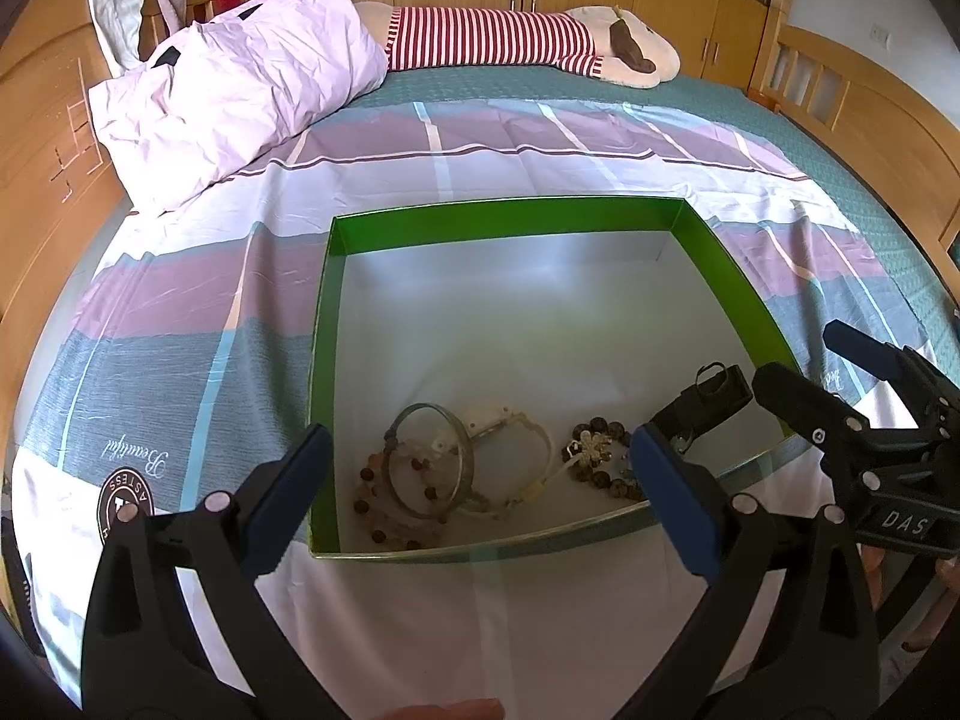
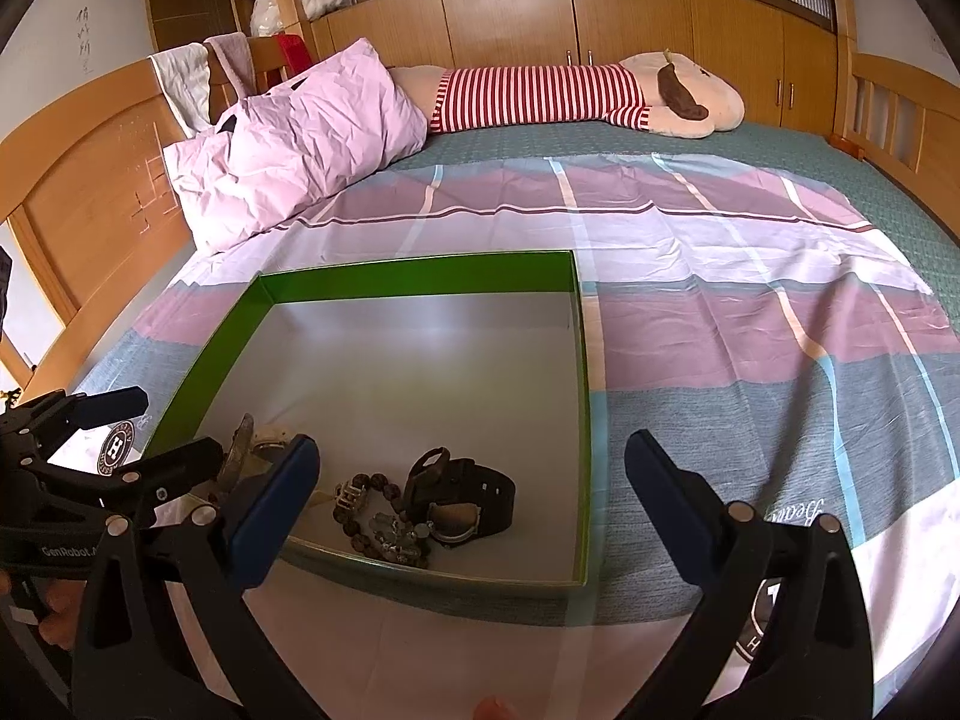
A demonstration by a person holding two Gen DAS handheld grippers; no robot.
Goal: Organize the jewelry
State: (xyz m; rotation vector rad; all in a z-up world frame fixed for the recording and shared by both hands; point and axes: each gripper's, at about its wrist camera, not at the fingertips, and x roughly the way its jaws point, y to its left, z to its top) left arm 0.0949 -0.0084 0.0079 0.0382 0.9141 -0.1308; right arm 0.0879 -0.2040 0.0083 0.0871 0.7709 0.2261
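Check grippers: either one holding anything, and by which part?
Nothing held. Left gripper and right gripper are both open, above the green box.

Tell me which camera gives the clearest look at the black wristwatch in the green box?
The right wrist view: the black wristwatch lies unobstructed, face and strap visible, beside the dark bead bracelet. In the left wrist view, the left hand-held gripper finger hides most of it; only its strap end shows.

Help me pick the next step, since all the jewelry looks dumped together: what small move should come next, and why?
Probably lower the open right gripper onto the black watch and lift it clear. It lies at the near edge of the green box, touching the dark bead bracelet, yet looks the least tangled. The left gripper, also open, hovers over the metal bangle.
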